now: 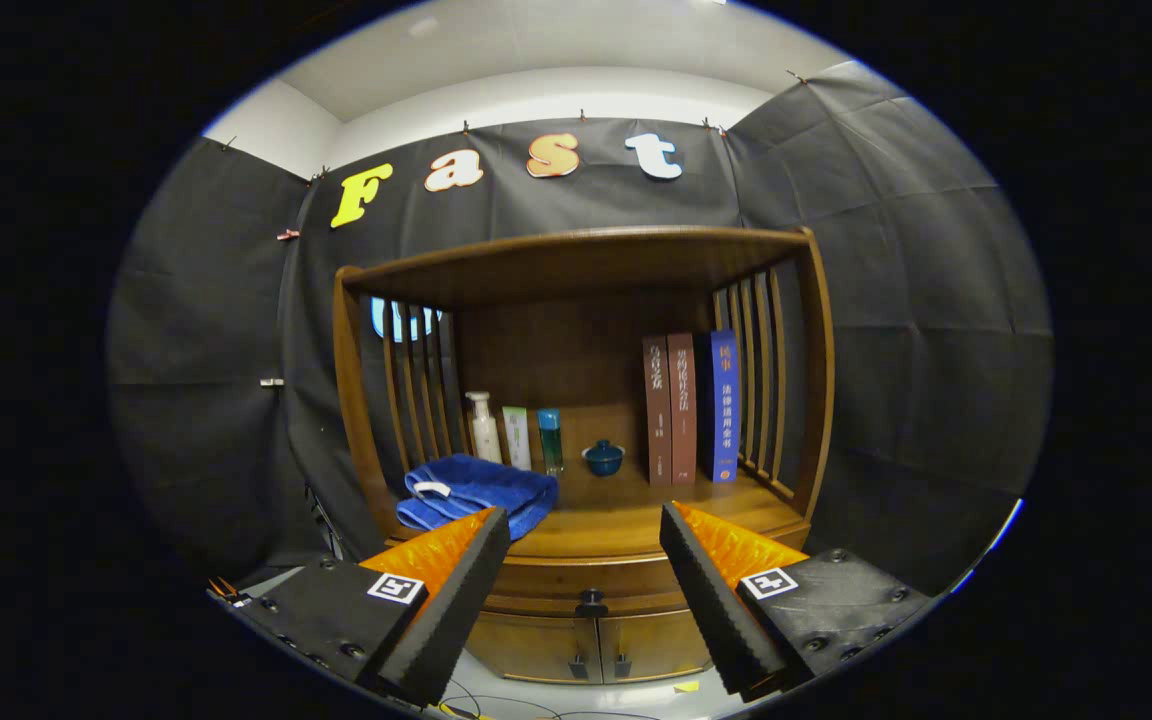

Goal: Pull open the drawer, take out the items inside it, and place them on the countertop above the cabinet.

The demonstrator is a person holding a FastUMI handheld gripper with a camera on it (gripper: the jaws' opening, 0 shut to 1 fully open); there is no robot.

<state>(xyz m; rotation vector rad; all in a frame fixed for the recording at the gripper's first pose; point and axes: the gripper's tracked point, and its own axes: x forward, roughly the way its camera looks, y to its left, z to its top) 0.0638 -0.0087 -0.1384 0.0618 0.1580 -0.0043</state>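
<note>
Spreading wide apart, the gripper [584, 530] holds nothing, and its fingers [456, 590] touch no object; between them, lower down, sits the drawer [586, 578] of the wooden cabinet [816, 400], closed, with a small dark knob [591, 602] at its middle; below the drawer are two cabinet doors [586, 645], also closed; just beyond the fingertips lies the surface [636, 515] above the drawer; a folded blue towel [476, 490] rests on it beside the left finger; further back stand a white pump bottle [483, 425], a pale tube [516, 437] and a teal bottle [550, 438] in a row, then a small dark-blue lidded bowl [603, 457]; on the right three books [691, 408] stand upright against the slatted side.
</note>
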